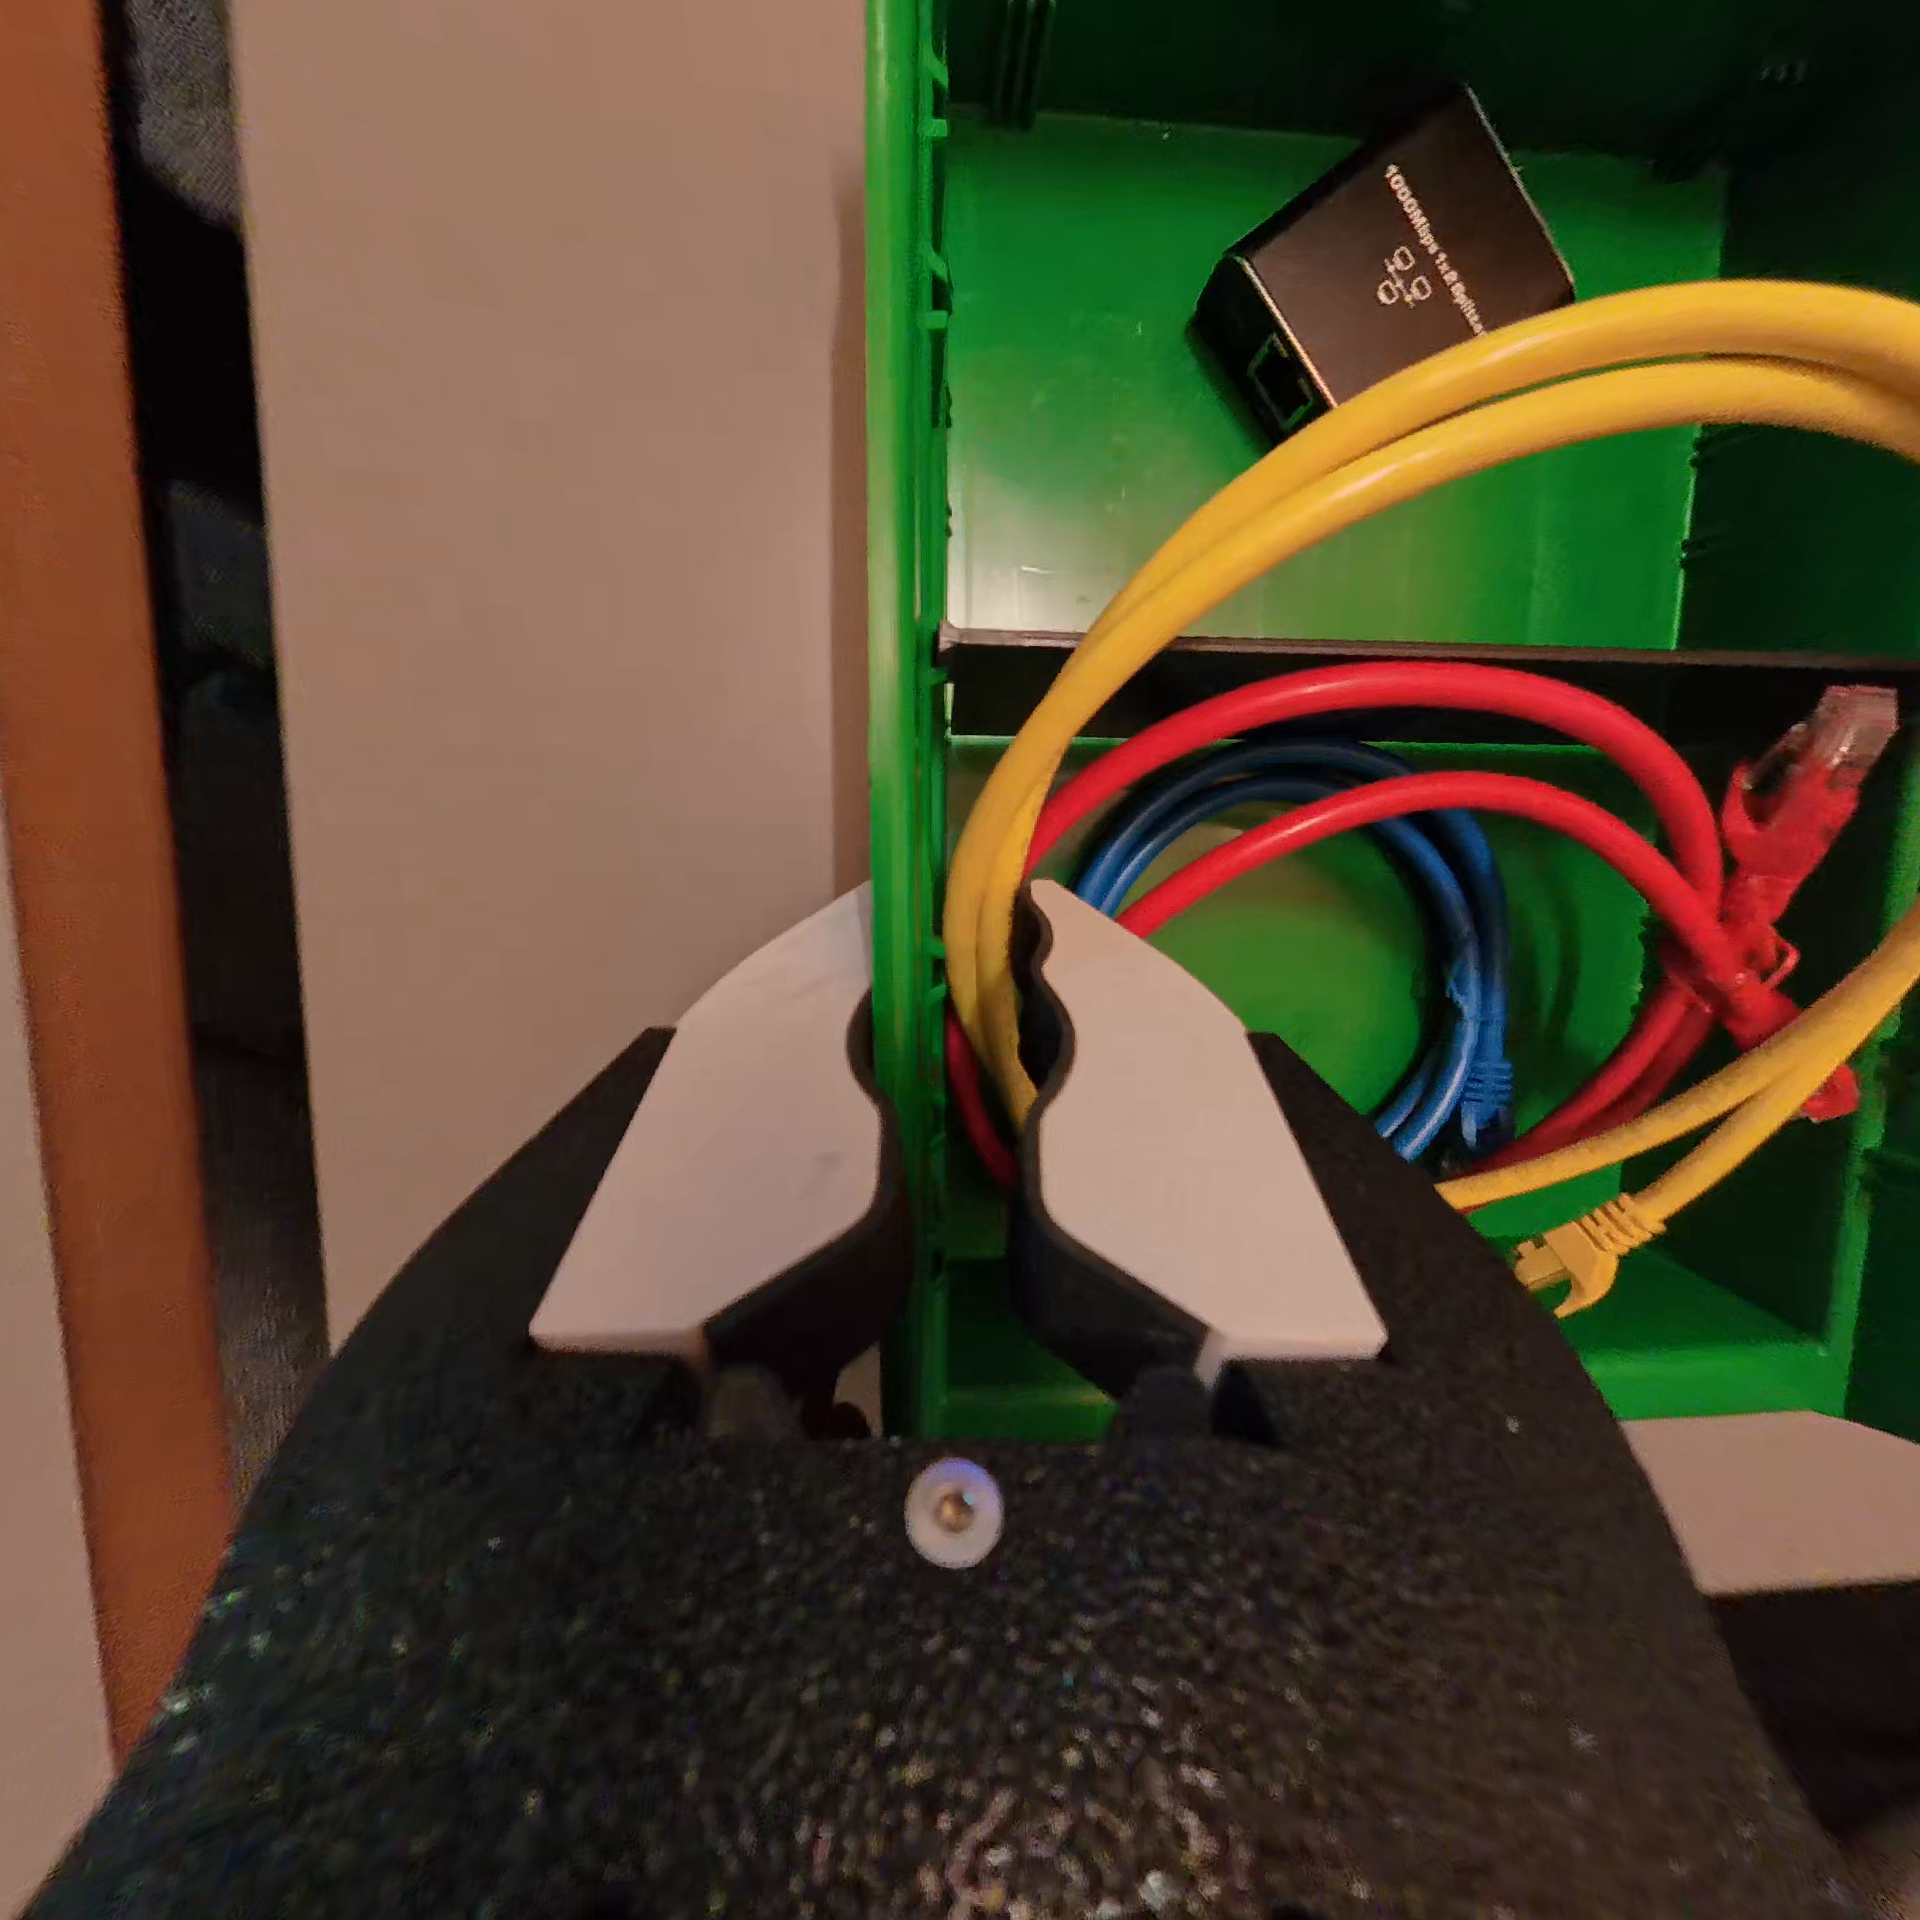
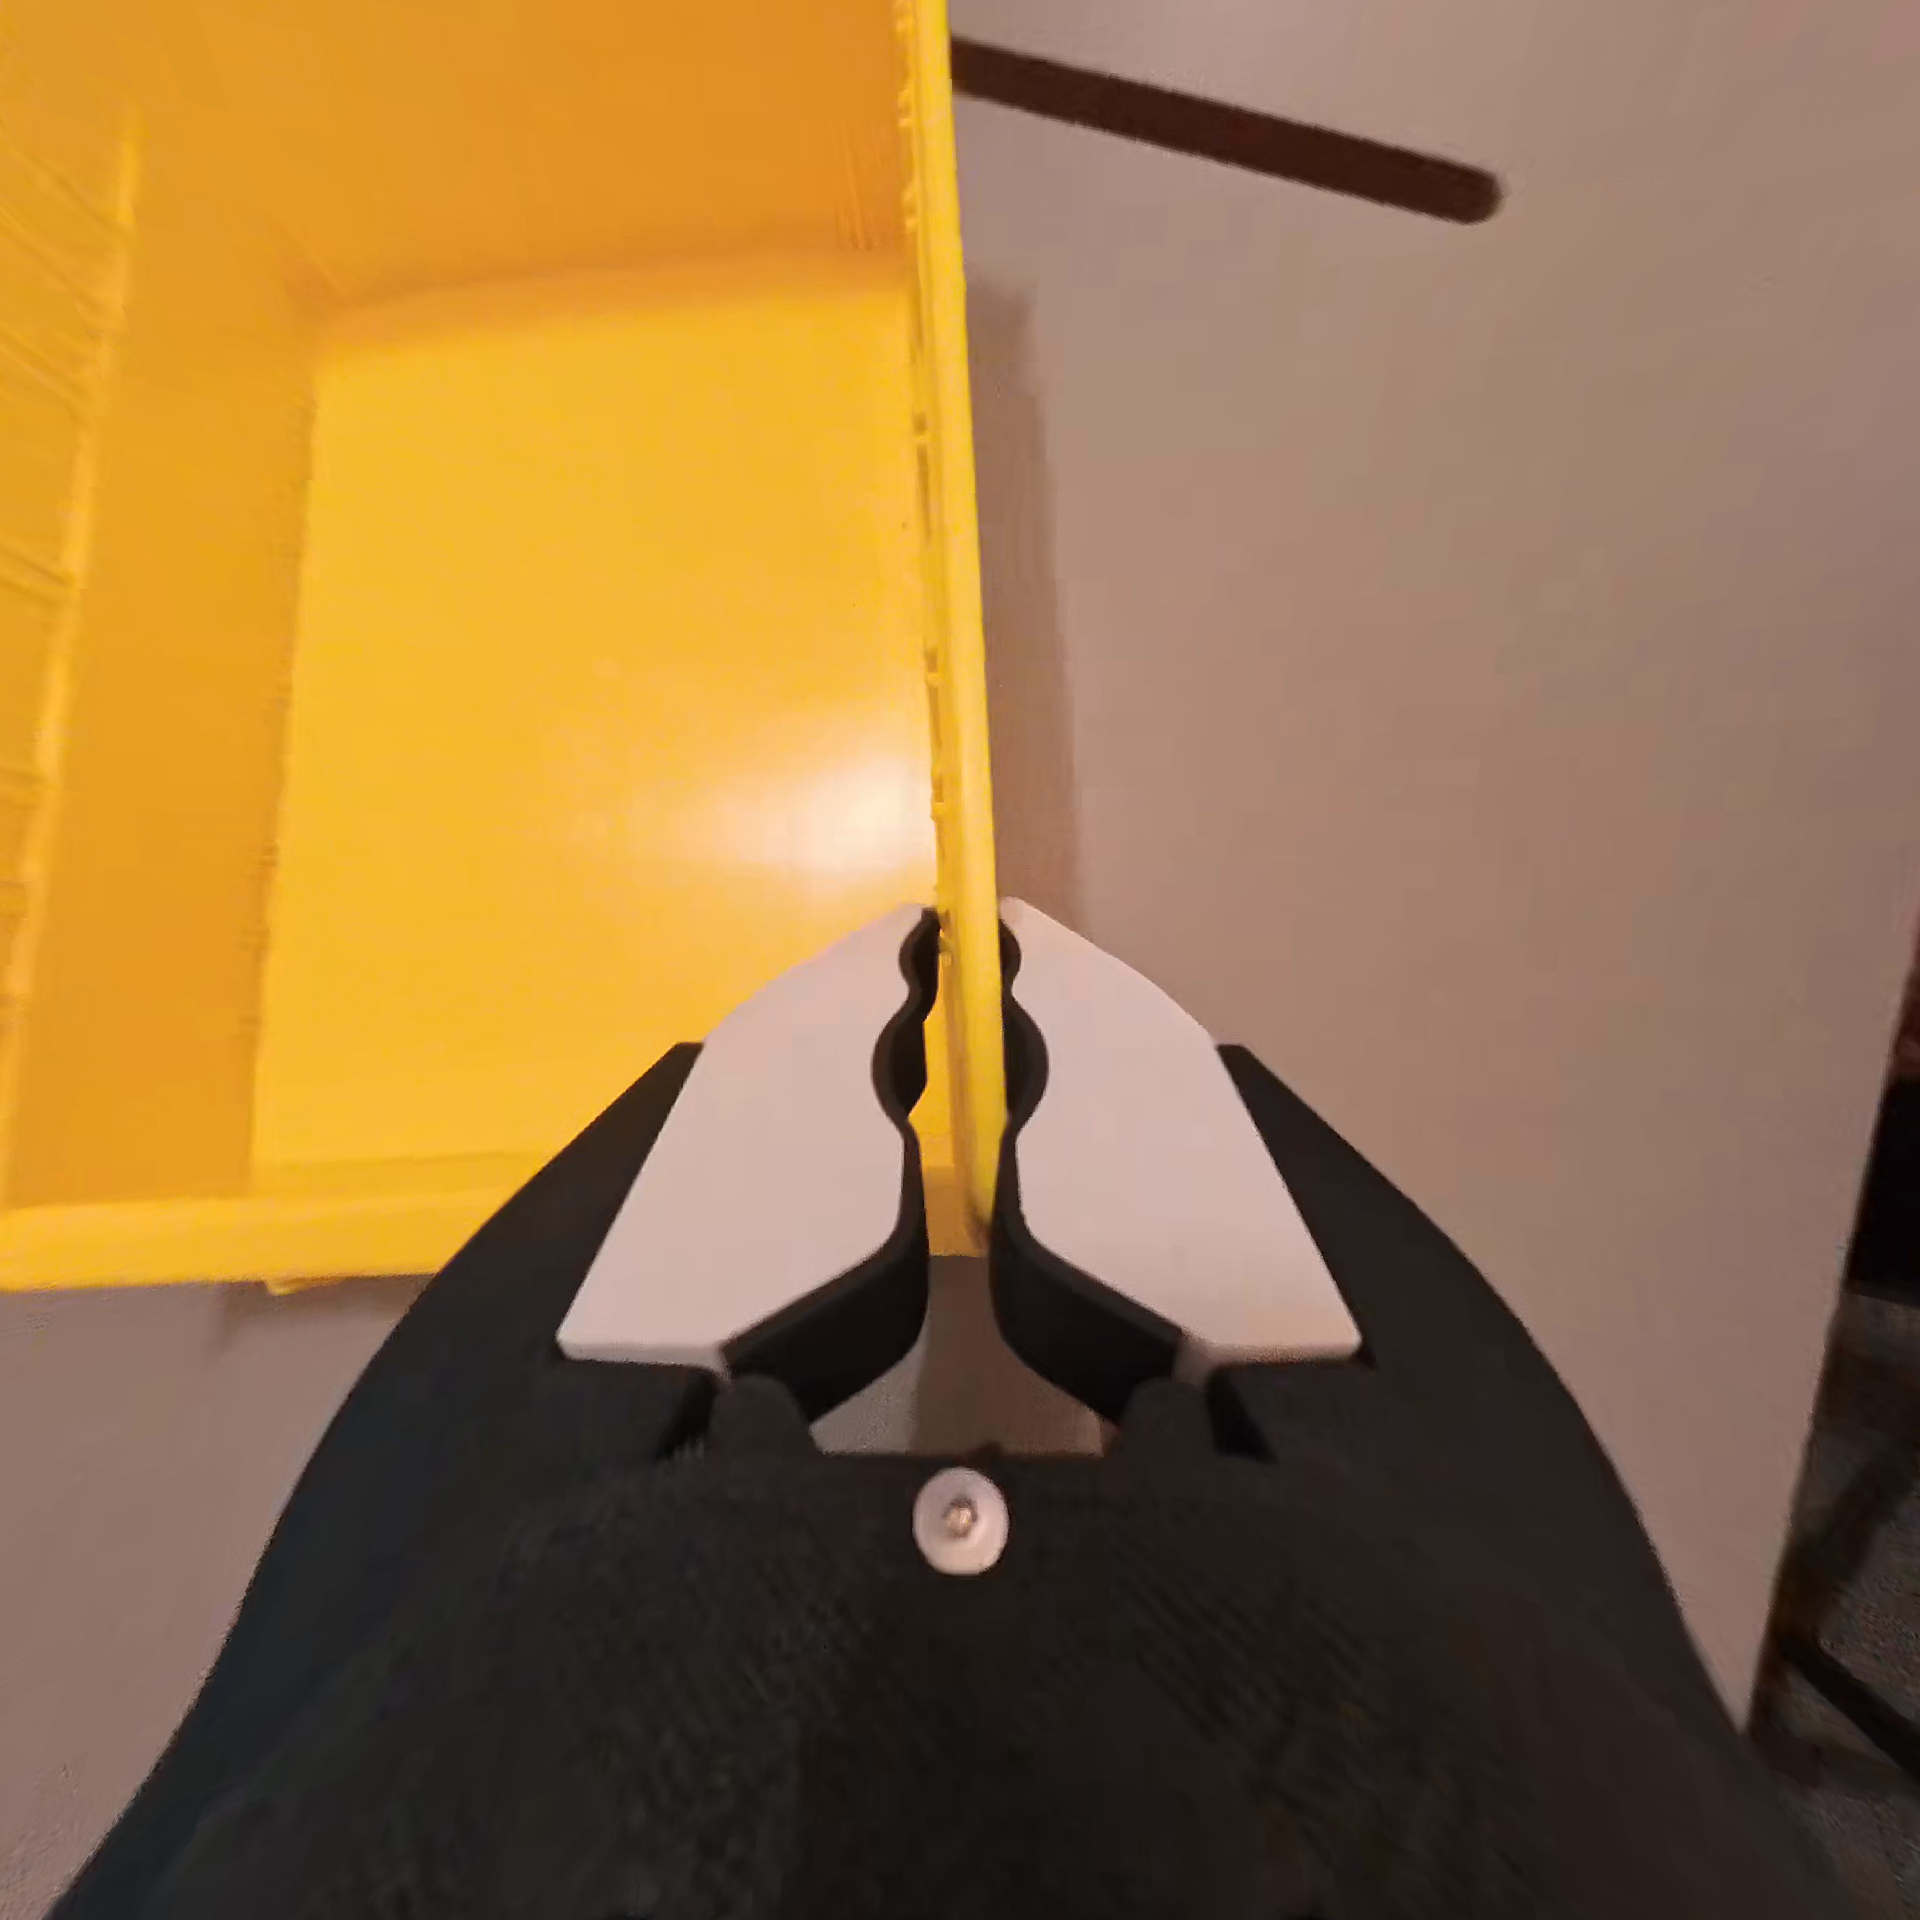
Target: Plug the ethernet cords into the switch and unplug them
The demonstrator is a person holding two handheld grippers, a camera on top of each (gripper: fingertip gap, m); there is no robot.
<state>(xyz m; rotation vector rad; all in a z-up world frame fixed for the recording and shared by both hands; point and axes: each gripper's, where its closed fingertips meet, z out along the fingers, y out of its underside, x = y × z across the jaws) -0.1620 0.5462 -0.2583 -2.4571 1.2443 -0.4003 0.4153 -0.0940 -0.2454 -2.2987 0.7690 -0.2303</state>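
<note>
Green bin (image 1: pixel 1039 468): divided plastic box standing on a pale table (image 1: pixel 540 520); its left wall sits between the fingers of the left gripper (image 1: pixel 951 904), one finger outside, one inside, clenched on that wall with a bend of cord caught beside the inner finger. The grip reads as a hold for steadying or shifting the bin, not as a reach for a plug. Switch (image 1: pixel 1387 275): small black box in the far compartment, lying askew, one open port facing the near left; nothing plugged in on the side that shows. Black divider (image 1: pixel 1455 657): separates the switch from the cords. Yellow cord (image 1: pixel 1195 582): long loop arching over the divider, its plug (image 1: pixel 1569 1252) lying loose in the near compartment. Red cord (image 1: pixel 1382 691): coiled in the near compartment, one clear-tipped plug (image 1: pixel 1839 738) leaning against the right side. Blue cord (image 1: pixel 1455 935): coiled innermost, plug end pointing down. All cords appear unplugged, so plugging has yet to begin. Yellow bin (image 2: pixel 520 675): empty, on the same pale surface; its right wall is pinched between the fingers of the right gripper (image 2: pixel 966 914), shut on the thin edge, likely to hold or reposition it. Dark bar (image 2: pixel 1226 135): lying on the table beyond the yellow bin, purpose unclear.
</note>
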